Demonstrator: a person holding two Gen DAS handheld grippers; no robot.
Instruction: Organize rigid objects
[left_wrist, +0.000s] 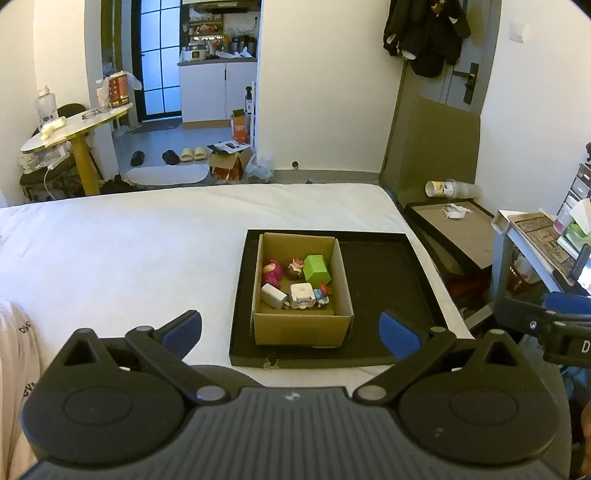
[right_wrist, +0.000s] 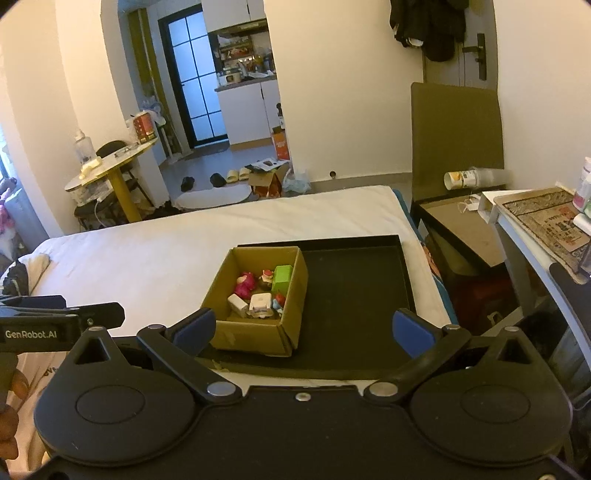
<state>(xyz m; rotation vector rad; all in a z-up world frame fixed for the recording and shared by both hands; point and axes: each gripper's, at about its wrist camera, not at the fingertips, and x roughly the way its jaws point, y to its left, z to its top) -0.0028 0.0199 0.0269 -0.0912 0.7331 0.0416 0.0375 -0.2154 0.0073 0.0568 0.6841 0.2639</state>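
Note:
An open cardboard box (left_wrist: 301, 325) (right_wrist: 255, 332) stands in the left half of a black tray (left_wrist: 380, 291) (right_wrist: 354, 295) on the white bed. Inside lie a green block (left_wrist: 317, 272) (right_wrist: 282, 278), a pink figurine (left_wrist: 272, 271) (right_wrist: 245, 283), a brown figurine (left_wrist: 294, 268), a white charger (left_wrist: 274, 295) (right_wrist: 238, 305), a white gadget (left_wrist: 303, 295) (right_wrist: 260, 304) and a small red-blue toy (left_wrist: 322, 293). My left gripper (left_wrist: 291, 332) is open and empty, held back from the box. My right gripper (right_wrist: 303, 328) is open and empty, near the tray's front edge.
The white bed (left_wrist: 129, 251) (right_wrist: 147, 251) spreads to the left. A low black table (left_wrist: 458, 232) (right_wrist: 469, 236) with a toppled cup stack (left_wrist: 450, 188) (right_wrist: 469, 179) stands right of the bed. A desk (right_wrist: 535, 221) is at far right. The other gripper shows at each view's edge.

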